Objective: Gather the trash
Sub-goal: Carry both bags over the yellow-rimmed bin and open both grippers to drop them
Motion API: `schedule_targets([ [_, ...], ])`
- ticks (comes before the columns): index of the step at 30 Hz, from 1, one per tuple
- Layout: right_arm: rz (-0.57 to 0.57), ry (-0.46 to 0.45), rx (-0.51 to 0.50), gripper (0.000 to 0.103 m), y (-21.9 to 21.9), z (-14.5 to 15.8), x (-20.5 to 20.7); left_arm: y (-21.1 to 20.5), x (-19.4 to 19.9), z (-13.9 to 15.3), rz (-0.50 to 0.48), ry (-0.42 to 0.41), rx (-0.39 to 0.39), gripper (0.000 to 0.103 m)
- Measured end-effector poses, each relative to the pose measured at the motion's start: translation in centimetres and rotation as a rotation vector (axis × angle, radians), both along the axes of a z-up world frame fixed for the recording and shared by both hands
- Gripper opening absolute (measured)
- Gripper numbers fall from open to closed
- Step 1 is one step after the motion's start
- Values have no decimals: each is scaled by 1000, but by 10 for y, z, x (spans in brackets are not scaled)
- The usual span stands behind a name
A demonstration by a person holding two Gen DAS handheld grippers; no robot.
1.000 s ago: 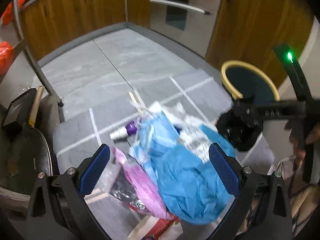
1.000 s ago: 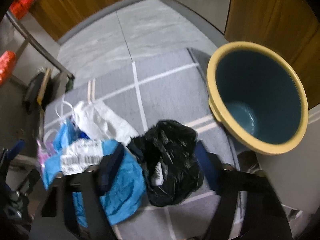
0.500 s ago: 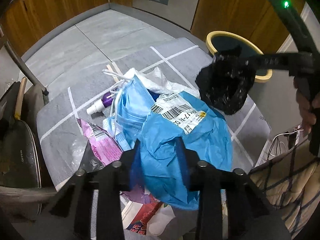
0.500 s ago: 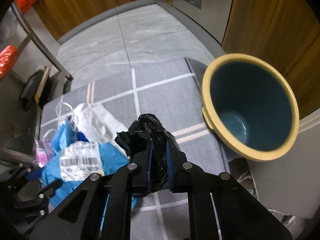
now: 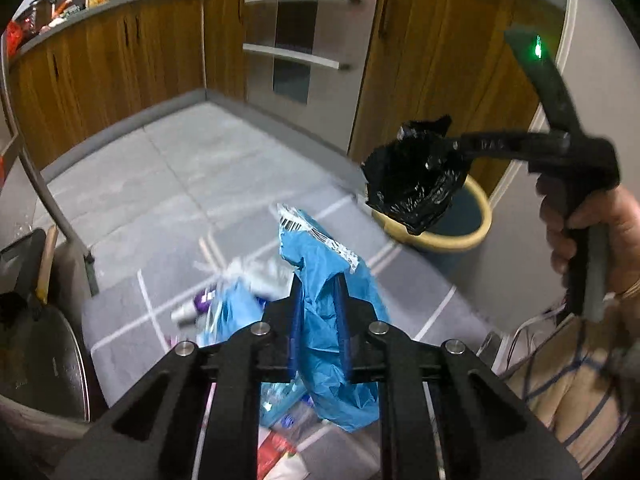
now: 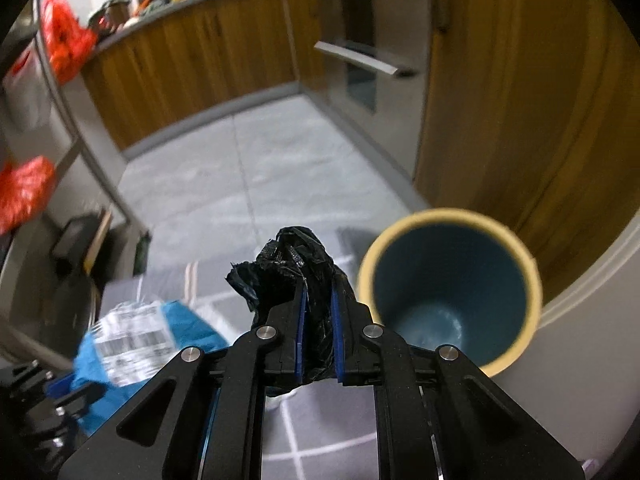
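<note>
Left wrist view: the left gripper (image 5: 319,330) pinches the blue bag (image 5: 336,292), the bin (image 5: 460,216) ahead and right, nearer the right gripper (image 5: 434,156). Right wrist view: the right gripper (image 6: 317,322) clamps the black bag (image 6: 292,276), the bin (image 6: 448,288) just right of its fingers

Two grippers: the left gripper (image 5: 318,312) and the right gripper (image 6: 317,322). One black bag (image 6: 292,276), one blue bag (image 5: 332,280), one bin (image 6: 452,292), two red bags (image 6: 62,42) at upper left.
</note>
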State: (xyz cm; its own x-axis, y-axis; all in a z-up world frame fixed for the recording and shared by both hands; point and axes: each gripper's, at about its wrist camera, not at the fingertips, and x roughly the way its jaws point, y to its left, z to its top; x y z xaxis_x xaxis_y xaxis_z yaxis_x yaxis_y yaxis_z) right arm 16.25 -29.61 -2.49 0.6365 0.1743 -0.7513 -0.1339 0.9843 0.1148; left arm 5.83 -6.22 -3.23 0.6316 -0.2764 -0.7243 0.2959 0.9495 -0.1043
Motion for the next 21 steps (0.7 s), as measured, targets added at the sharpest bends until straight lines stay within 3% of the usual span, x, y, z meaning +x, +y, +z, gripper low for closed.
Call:
schedule_targets([
  [5,-98,-77,-51,12,-36,14,16,-16,23,26,-5,-59,-51,14],
  [10,-172,-100,-101,12,-67,15,28,-52,56,30,-50,-82,-56,14],
  [21,-262,12,-162,12,-115,-23,72,-147,127,-9,-144,-21,-46,14],
])
